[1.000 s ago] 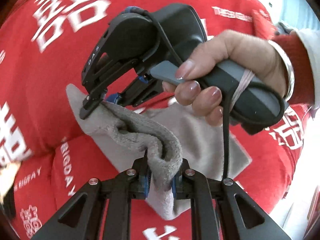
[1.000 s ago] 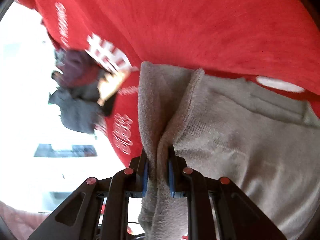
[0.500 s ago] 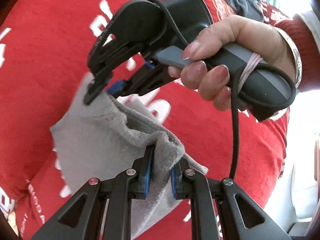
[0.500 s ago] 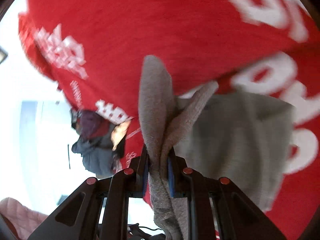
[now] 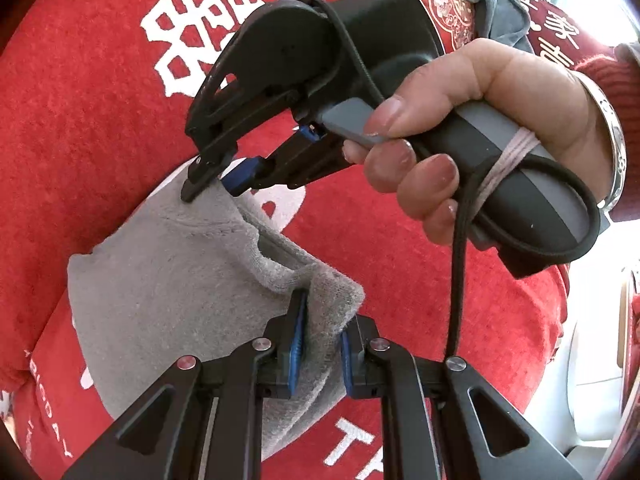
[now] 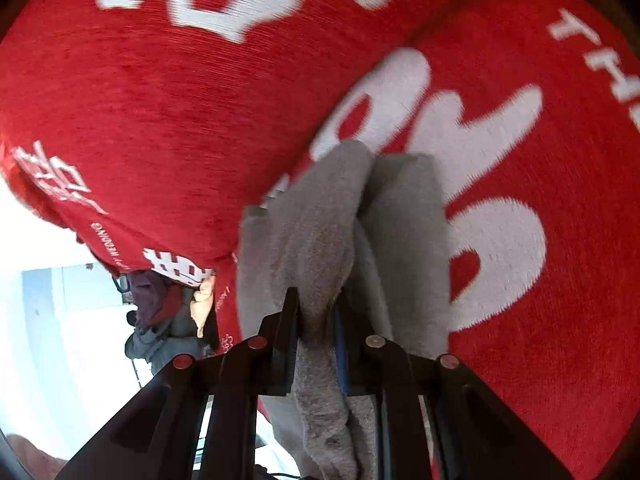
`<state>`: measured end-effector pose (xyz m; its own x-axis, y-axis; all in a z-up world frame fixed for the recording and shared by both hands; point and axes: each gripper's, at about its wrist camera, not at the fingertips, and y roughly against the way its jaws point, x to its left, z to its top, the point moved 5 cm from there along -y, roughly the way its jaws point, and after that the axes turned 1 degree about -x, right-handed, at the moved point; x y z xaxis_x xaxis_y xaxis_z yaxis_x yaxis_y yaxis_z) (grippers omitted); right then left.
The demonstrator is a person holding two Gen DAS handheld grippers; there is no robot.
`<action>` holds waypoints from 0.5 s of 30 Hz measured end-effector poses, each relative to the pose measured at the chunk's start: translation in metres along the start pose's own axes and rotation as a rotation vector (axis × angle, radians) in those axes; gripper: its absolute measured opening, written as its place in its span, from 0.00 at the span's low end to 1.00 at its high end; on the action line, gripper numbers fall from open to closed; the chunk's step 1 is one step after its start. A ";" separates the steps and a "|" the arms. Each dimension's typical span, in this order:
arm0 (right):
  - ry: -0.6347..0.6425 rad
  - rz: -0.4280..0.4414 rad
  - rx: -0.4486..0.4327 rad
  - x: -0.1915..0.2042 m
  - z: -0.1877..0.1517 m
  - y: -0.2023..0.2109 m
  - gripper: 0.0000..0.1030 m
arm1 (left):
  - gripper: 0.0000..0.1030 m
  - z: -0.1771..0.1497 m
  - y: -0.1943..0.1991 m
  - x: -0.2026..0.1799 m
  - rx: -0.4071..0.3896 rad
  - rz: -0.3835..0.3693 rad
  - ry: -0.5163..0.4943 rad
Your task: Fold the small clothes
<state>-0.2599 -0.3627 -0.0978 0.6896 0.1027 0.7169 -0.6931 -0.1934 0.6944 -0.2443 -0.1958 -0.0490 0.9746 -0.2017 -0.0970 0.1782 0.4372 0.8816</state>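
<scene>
A small grey fleecy garment (image 5: 168, 280) hangs over a red cloth with white lettering. My left gripper (image 5: 322, 336) is shut on one bunched corner of it at the bottom of the left wrist view. My right gripper (image 5: 214, 184), held by a person's hand (image 5: 460, 120), pinches the garment's far corner. In the right wrist view that gripper (image 6: 316, 320) is shut on a thick fold of the grey garment (image 6: 320, 232), which drapes down past its fingers.
The red cloth (image 5: 80, 100) covers the whole work surface. A heap of grey and purple clothes (image 6: 160, 320) lies at its edge, seen also as grey clothes (image 5: 488, 4) at the top right. A black cable (image 5: 460, 260) loops from the right gripper's handle.
Both grippers have carried the garment sideways across the red cloth and lower. The garment has gone from stretched to doubled, with the two held corners now nearer each other. The right gripper has rolled.
</scene>
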 end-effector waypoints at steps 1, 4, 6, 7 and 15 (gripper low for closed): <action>0.008 -0.009 -0.004 0.002 0.001 0.002 0.17 | 0.16 -0.001 -0.003 -0.001 0.010 -0.003 0.006; 0.008 -0.091 0.007 -0.008 -0.001 0.000 0.17 | 0.17 -0.007 -0.004 0.004 0.023 0.001 0.038; 0.006 -0.160 0.024 -0.018 -0.004 -0.009 0.17 | 0.24 -0.012 0.002 0.007 0.022 0.011 0.055; 0.003 -0.168 0.022 -0.019 -0.005 -0.011 0.18 | 0.46 -0.016 0.007 0.008 0.024 0.011 0.061; -0.038 -0.217 -0.009 -0.016 -0.015 0.004 0.45 | 0.71 -0.035 0.065 0.059 -0.007 0.070 0.183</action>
<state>-0.2772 -0.3503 -0.1057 0.8302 0.1039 0.5477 -0.5292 -0.1620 0.8329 -0.1707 -0.1489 -0.0134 0.9930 -0.0079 -0.1181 0.1089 0.4512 0.8857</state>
